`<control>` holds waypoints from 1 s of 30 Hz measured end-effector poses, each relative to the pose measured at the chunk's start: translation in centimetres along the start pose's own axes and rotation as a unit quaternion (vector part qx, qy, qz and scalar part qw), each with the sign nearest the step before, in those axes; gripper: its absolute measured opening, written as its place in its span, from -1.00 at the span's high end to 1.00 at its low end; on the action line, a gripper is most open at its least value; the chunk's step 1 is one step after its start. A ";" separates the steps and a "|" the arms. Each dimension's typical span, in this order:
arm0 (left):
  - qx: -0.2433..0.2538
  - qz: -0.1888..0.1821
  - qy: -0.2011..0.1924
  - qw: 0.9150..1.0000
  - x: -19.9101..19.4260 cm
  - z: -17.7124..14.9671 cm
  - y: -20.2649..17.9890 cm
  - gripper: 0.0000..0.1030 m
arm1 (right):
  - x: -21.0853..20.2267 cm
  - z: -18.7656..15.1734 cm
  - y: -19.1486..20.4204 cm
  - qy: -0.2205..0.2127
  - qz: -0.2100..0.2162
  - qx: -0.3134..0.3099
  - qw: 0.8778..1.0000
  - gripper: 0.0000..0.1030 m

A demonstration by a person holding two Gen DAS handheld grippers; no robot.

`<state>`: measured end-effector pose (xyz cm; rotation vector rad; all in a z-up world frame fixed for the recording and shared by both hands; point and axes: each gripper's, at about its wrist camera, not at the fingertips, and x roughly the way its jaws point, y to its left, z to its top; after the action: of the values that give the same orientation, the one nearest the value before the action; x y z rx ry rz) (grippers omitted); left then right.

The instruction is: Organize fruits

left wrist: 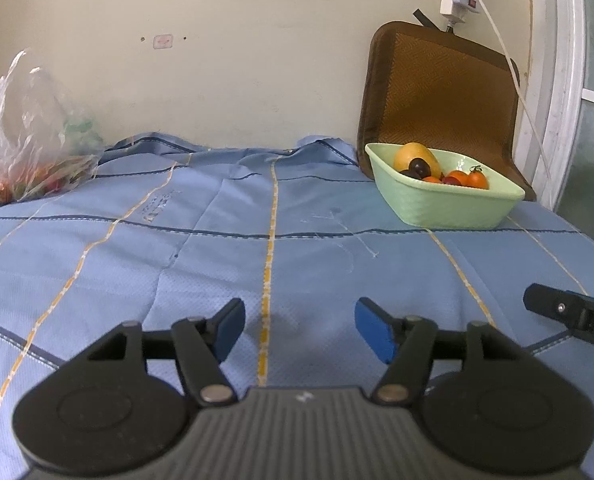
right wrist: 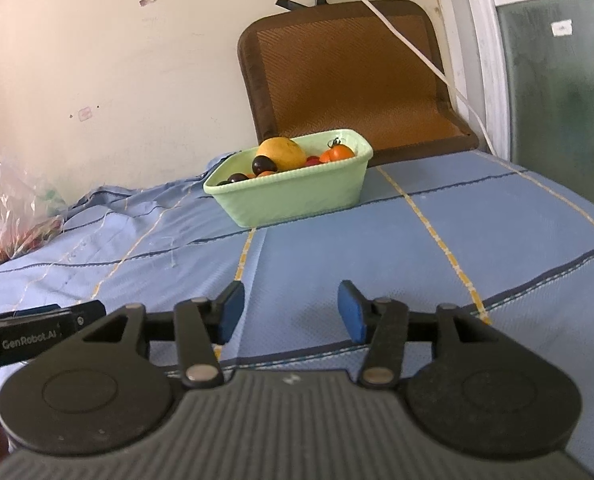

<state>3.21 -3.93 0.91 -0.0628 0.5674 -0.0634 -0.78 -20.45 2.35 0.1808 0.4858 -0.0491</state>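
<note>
A pale green basin (left wrist: 449, 204) (right wrist: 297, 196) stands at the back of the blue cloth, holding a yellow mango (left wrist: 415, 158) (right wrist: 281, 152), dark plums (left wrist: 419, 167) (right wrist: 263, 165) and small orange tomatoes (left wrist: 477, 179) (right wrist: 337, 153). My left gripper (left wrist: 300, 330) hovers low over the cloth near the front, open, with nothing between its blue pads. My right gripper (right wrist: 291, 312) is likewise open and empty, well short of the basin. Each gripper's black finger shows at the edge of the other's view.
A clear plastic bag (left wrist: 33, 140) (right wrist: 13, 208) with red and green produce lies at the back left against the wall. A brown woven cushion (left wrist: 441, 92) (right wrist: 353, 72) leans behind the basin. A white cable (right wrist: 409, 44) hangs from a wall socket. The blue checked cloth (left wrist: 217, 260) covers the surface.
</note>
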 end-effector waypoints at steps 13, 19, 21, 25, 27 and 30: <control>0.022 0.006 -0.002 1.000 0.0 -0.1 -0.3 -0.23 | 0.6 0.3 -0.9 0.018 0.008 0.021 1.000 -0.08; 0.045 0.010 0.005 0.999 0.3 -0.1 -1.1 -0.23 | 0.3 0.3 -1.9 0.012 0.021 0.048 0.999 -0.17; 0.059 0.015 0.007 0.998 0.4 -0.2 -1.6 -0.23 | 0.3 0.4 -2.2 0.014 0.028 0.055 0.998 -0.17; 0.067 0.022 -0.001 0.998 0.1 -0.3 -1.9 -0.45 | 0.5 0.6 -2.7 0.017 0.037 0.067 0.997 -0.18; 0.067 0.023 -0.007 0.997 0.0 -0.3 -1.9 -0.55 | 0.5 0.6 -3.0 0.017 0.040 0.073 0.996 -0.18; 0.079 0.025 -0.008 0.997 0.0 -0.3 -2.2 -0.55 | 0.5 0.7 -3.3 0.020 0.043 0.084 0.995 -0.19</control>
<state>2.89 -6.17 0.82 0.1043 0.5468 -0.0598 -0.27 -23.81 2.18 0.3681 0.5128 -0.0014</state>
